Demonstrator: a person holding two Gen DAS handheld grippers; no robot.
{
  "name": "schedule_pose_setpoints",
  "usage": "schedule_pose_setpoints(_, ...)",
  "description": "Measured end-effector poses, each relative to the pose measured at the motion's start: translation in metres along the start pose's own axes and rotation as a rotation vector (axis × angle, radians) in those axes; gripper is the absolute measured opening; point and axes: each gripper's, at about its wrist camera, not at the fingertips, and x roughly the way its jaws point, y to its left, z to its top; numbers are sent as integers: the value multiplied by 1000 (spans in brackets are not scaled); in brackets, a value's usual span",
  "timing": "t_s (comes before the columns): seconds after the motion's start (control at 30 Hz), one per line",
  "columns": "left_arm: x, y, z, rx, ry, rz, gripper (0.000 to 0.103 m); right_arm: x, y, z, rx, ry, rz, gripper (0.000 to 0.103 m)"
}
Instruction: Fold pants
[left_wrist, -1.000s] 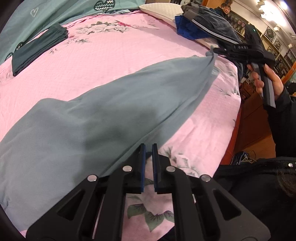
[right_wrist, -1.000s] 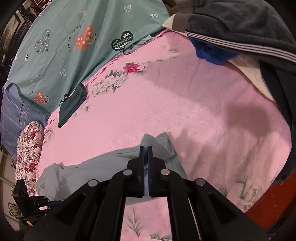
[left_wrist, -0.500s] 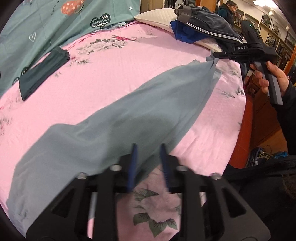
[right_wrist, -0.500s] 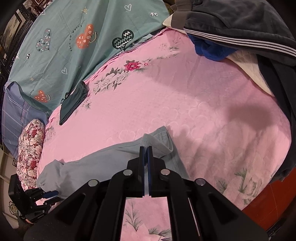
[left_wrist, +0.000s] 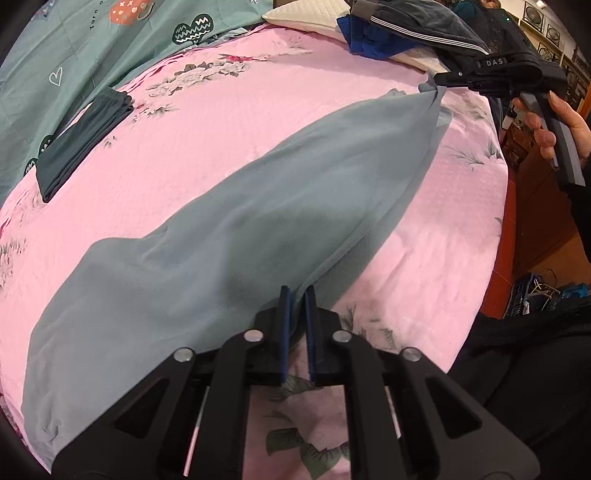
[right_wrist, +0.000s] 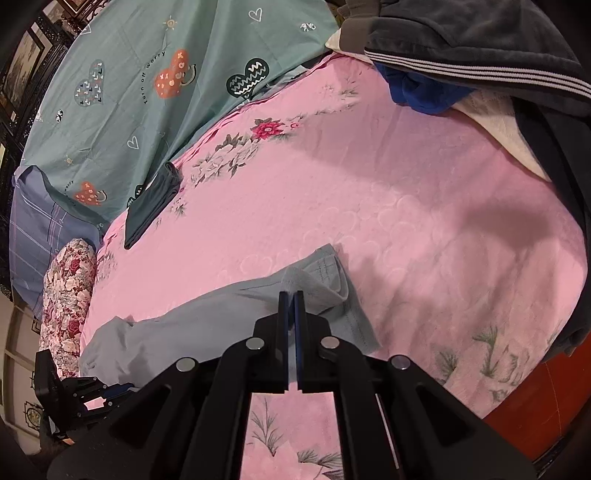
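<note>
Both wrist views look steeply down, sharing the grey pants (left_wrist: 229, 236).

The long grey-blue fabric pants (left_wrist: 236, 236) run along the front edge of the pink floral quilted bedspread (left_wrist: 229, 122), a folded dark grey garment (left_wrist: 79, 140) sits over by its far-left edge, and piled dark clothes (left_wrist: 413, 22) crowd the far-right corner.

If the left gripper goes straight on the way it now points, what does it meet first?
Most likely the grey pants: the left gripper already has their near edge at its tips, with the pink bedspread directly beneath.
</note>
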Motion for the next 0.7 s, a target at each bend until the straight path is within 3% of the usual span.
schedule_pose_setpoints(0.2,-21,21,26,-22,-56,59,4,-5,20,34,-29,-29,12,2)
schedule_pose_setpoints(0.33,-42,24,23,-11,-81,25,4,-35,38,36,-104,-93,63,2)
schedule_pose_setpoints(0.47,-7,10,-7,13,39,-36,4,6,-6,-3,-62,56,-36,2)
schedule_pose_setpoints(0.5,-2,9,-12,12,38,-36,4,15,-17,-11,-33,82,-45,2)
schedule_pose_setpoints(0.57,-4,10,-12,-8,25,-54,4,20,-28,-21,-7,78,-39,2)
schedule_pose_setpoints(0.7,-5,11,-9,-23,33,-80,4,13,-11,-10,-40,65,-33,2)
